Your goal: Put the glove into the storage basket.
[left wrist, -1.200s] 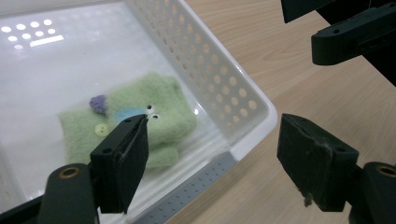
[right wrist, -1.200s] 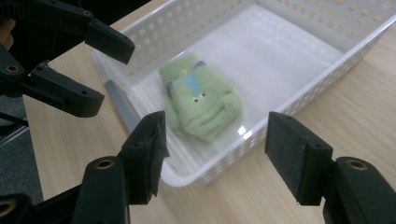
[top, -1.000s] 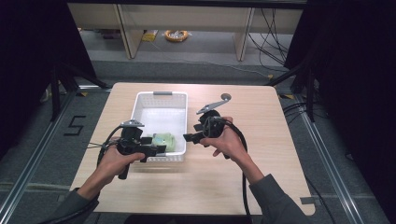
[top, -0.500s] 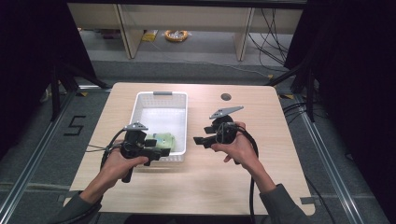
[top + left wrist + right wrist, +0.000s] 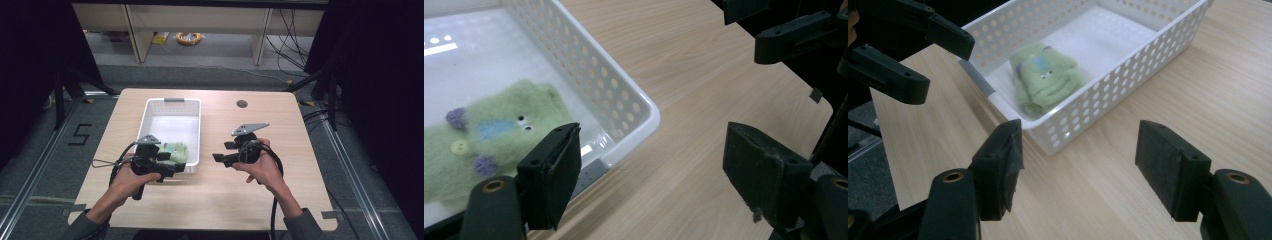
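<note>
- Green plush toy with purple and blue spots lies flat in the white perforated basket, at its 6 o'clock end.

- Light wooden surface with rounded corners and a small dark round hole near its far edge.
- White perforated plastic basket stands directly on it, left of centre.

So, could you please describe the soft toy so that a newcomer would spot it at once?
On the wooden table stands a white perforated basket. In its near end, by the left gripper, lies a fuzzy green mitten-like toy with purple spots, the basket's sole content.
</note>
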Demonstrator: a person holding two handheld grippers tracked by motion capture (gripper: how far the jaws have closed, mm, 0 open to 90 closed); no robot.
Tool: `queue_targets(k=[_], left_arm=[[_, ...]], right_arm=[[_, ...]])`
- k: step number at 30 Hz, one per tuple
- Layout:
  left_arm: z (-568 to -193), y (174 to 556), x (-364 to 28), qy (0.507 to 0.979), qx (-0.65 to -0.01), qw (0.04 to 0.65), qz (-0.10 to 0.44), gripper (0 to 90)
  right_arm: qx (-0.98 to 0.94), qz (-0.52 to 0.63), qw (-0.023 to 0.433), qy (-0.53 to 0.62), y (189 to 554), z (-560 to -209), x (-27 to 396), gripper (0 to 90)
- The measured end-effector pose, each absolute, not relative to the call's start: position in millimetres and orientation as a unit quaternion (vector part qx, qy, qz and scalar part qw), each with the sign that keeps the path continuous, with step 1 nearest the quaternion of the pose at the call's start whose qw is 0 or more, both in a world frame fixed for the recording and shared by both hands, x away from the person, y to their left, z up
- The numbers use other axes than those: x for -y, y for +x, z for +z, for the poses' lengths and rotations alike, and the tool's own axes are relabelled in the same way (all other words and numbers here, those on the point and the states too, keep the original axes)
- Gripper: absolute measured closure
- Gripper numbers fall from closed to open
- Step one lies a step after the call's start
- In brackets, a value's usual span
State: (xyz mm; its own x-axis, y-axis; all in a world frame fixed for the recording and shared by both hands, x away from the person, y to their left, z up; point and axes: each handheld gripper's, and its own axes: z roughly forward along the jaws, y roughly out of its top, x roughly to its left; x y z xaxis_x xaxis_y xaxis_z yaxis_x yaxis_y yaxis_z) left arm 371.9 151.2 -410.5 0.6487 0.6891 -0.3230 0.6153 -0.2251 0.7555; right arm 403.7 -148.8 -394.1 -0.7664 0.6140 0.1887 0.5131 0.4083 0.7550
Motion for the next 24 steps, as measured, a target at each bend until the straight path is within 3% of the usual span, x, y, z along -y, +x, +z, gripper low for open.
queue_targets(k=[24], left_arm=[[-423.7,347.8,-137.4,0.791,-0.396,0.464,0.050,22.5]], right_arm=[[-0.827,0.436,0.058,0.350,383.1,-423.2,188.3,33.9]])
